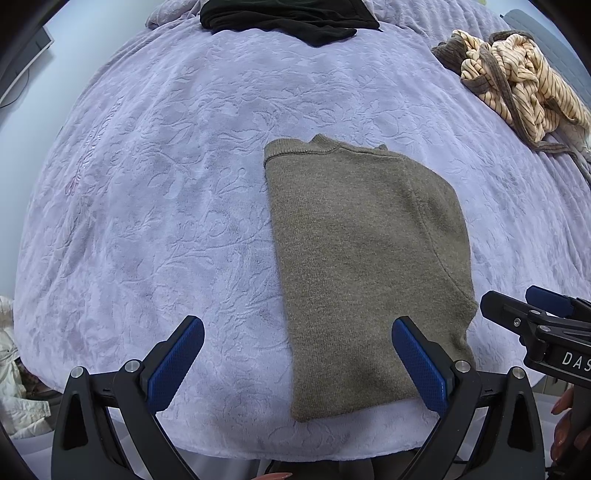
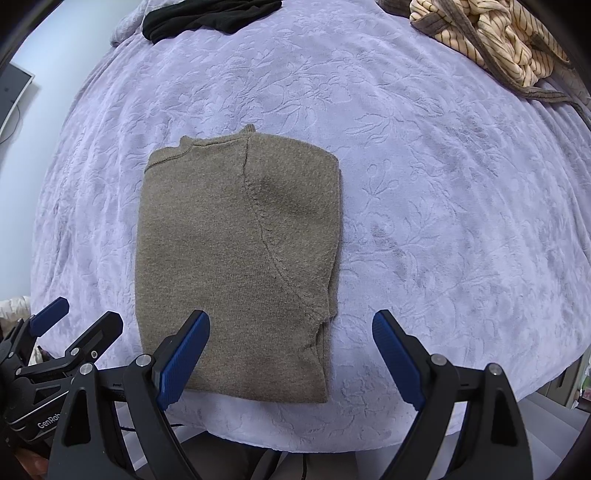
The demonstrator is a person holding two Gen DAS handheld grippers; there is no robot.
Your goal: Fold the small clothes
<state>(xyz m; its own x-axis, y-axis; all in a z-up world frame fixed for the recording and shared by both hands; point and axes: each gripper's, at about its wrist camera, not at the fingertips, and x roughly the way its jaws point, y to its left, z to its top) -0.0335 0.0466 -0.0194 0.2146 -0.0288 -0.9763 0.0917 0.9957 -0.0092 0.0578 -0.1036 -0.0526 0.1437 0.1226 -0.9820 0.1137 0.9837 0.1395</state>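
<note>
Sweater (image 1: 365,266): olive knit, folded into a neat rectangle on my lavender bedspread (image 1: 166,206), near edge.
Left gripper (image 1: 297,363): jaws wide, holding nothing.
Right gripper (image 2: 291,354): same, wide and empty.
Further back: striped bundle (image 1: 517,81), black garment (image 1: 288,18).

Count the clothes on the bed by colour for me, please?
Olive-brown folded sweater: 1
Black garment: 1
Cream striped garment, crumpled: 1
Total: 3, all on the lilac bedspread
</note>
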